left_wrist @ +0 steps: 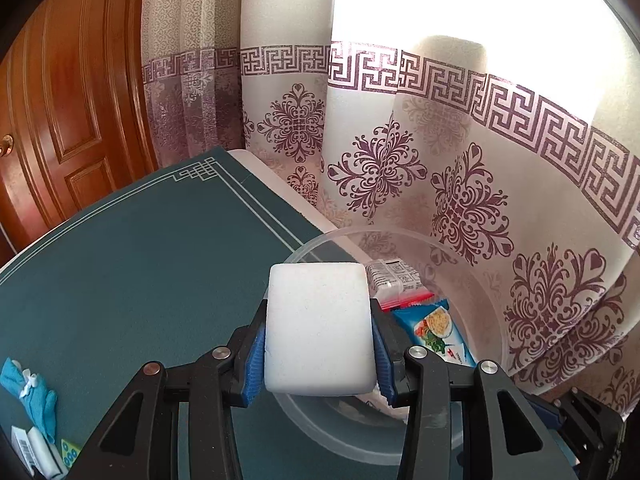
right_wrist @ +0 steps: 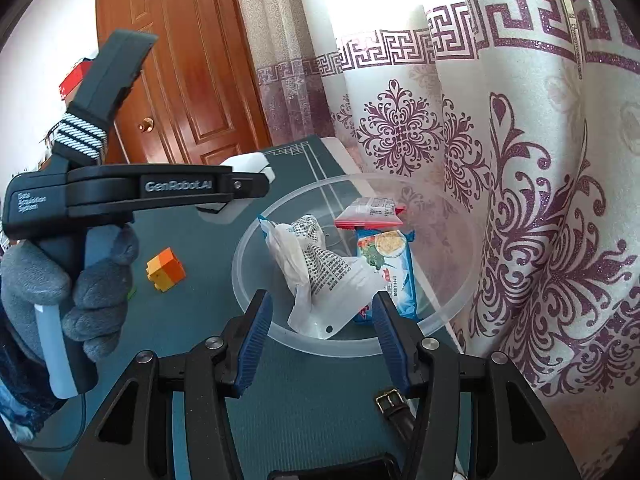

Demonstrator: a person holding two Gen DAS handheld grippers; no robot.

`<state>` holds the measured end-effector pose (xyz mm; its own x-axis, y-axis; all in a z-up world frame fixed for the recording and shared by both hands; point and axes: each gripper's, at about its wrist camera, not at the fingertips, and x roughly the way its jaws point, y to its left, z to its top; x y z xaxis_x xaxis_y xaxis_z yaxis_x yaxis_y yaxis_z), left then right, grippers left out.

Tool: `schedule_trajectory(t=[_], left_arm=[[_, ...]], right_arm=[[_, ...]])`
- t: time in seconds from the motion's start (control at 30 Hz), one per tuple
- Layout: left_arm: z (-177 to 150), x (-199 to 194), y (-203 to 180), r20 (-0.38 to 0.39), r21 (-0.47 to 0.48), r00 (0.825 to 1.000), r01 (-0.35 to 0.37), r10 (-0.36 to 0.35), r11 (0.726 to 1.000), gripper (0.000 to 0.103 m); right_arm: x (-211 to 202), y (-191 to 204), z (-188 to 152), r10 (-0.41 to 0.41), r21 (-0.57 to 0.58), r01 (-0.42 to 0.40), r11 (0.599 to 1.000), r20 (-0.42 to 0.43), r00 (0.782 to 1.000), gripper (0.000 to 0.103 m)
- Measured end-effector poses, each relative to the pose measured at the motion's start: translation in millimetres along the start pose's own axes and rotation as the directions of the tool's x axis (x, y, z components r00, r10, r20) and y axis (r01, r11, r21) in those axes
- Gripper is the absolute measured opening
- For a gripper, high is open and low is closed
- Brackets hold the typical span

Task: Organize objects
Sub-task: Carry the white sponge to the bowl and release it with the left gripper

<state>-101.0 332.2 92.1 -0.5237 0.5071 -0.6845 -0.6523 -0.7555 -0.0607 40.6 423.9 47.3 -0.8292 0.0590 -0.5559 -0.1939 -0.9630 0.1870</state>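
Left hand-held gripper (left_wrist: pixel 319 344) pinching a white sponge block (left_wrist: pixel 319 328), held just above the near rim of the clear bowl (right_wrist: pixel 256 308) on the table (left_wrist: pixel 140 272). Right hand-held gripper (right_wrist: pixel 320 336) spread wide, nothing between, facing bowl with snack packets (right_wrist: pixel 386 268) inside

Your left gripper (left_wrist: pixel 319 354) has blue ribbed pads on black arms and clamps a plain white sponge (left_wrist: pixel 319 328). The table (left_wrist: pixel 140 264) is teal with thin white border lines. The curtain (right_wrist: pixel 540 200) is white with purple medallions and a key-pattern band. A toy block (right_wrist: pixel 166 269) is yellow and orange.
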Motion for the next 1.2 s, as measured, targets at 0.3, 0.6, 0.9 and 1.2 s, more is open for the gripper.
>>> schedule_trajectory(t=[0.3,0.6,0.9,1.2], left_arm=[[12.0,44.4,-9.6,-0.045,0.014,0.999,0.022,-0.021,1.0,0.049],[5.2,42.9,7.9,-0.028,-0.039,1.0,0.004,-0.005,0.999,0.076],[-4.8,20.8,20.8,-0.003,-0.056,0.999,-0.053,0.053,0.997,0.088],[-20.3,-7.3,29.2,0.017,-0.067,0.993,-0.119,0.121,0.991,0.102]], right_arm=[[0.9,-2.9,-2.6,0.016,0.014,-0.016,1.0,-0.002,1.0,0.054],[6.6,-3.1,-4.1,0.021,0.018,-0.021,1.0,-0.017,1.0,0.054],[3.3,2.3,-3.7,0.025,0.001,-0.025,1.0,-0.014,1.0,0.054],[1.6,8.9,-6.8,0.057,0.007,-0.057,0.998,-0.043,0.997,0.056]])
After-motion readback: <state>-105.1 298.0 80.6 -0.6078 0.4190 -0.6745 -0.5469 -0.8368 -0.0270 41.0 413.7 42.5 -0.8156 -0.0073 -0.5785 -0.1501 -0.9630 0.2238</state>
